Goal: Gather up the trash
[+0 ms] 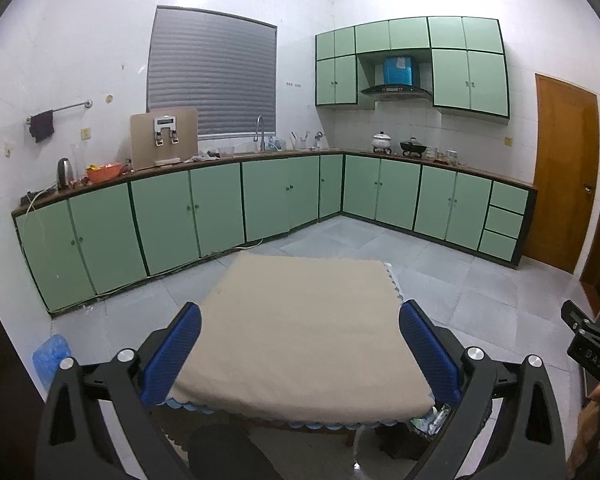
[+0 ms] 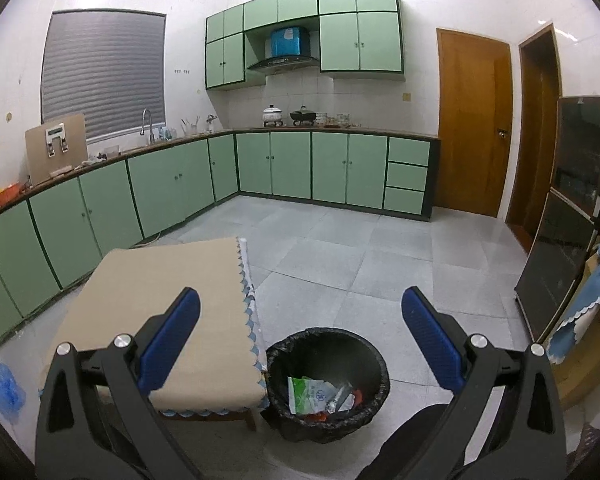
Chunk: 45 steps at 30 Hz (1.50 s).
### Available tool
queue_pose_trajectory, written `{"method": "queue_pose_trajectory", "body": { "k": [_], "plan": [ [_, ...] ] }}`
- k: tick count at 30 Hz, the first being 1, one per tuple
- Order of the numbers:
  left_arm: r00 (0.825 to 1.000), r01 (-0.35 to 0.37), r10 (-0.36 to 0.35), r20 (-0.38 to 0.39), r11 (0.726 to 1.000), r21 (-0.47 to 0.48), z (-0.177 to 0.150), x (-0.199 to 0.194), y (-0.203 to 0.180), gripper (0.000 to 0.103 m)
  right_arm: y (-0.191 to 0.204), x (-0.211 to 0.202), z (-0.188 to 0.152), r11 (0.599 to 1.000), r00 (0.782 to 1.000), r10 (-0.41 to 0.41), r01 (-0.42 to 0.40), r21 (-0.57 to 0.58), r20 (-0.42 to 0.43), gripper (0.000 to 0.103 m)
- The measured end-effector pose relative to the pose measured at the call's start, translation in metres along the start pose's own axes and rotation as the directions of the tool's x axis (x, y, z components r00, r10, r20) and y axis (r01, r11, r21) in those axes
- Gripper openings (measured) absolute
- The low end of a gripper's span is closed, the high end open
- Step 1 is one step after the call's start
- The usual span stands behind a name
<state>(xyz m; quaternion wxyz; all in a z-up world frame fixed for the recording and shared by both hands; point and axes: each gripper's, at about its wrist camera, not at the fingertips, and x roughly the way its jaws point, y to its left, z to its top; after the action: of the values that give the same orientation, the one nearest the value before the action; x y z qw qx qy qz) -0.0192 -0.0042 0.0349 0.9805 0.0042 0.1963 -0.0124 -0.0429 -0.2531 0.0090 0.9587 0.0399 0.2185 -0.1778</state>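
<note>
A black bin lined with a black bag stands on the floor right of a low table with a beige cloth. Inside it lie a green and white packet and other wrappers. My right gripper is open and empty, held above the bin and the table's right edge. My left gripper is open and empty above the table, whose cloth shows nothing on it. A corner of the bin's trash peeks out past the table's near right corner.
Green cabinets run along the left and far walls. A blue plastic bag lies on the floor left of the table. Wooden doors and a dark glass cabinet stand on the right. Grey tiled floor lies beyond.
</note>
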Motion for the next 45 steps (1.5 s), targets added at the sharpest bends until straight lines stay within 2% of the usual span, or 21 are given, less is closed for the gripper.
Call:
{"method": "queue_pose_trajectory", "body": {
  "k": [8, 17, 45],
  "plan": [
    [1.0, 0.005, -0.005, -0.004, 1.0, -0.004, -0.002, 0.007, -0.001, 0.097, 0.001, 0.004, 0.009, 1.0, 1.0, -0.017, 0.017, 0.017, 0.008, 0.098],
    [0.998, 0.031, -0.031, -0.046, 1.0, 0.004, -0.011, 0.022, -0.008, 0.097, -0.003, 0.004, 0.011, 0.999, 0.999, -0.047, 0.047, 0.026, 0.009, 0.098],
    [0.998, 0.055, -0.055, -0.043, 0.998, 0.011, -0.009, 0.027, -0.011, 0.097, -0.001, 0.01, 0.007, 0.999, 0.999, -0.054, 0.054, 0.006, 0.002, 0.098]
  ]
}}
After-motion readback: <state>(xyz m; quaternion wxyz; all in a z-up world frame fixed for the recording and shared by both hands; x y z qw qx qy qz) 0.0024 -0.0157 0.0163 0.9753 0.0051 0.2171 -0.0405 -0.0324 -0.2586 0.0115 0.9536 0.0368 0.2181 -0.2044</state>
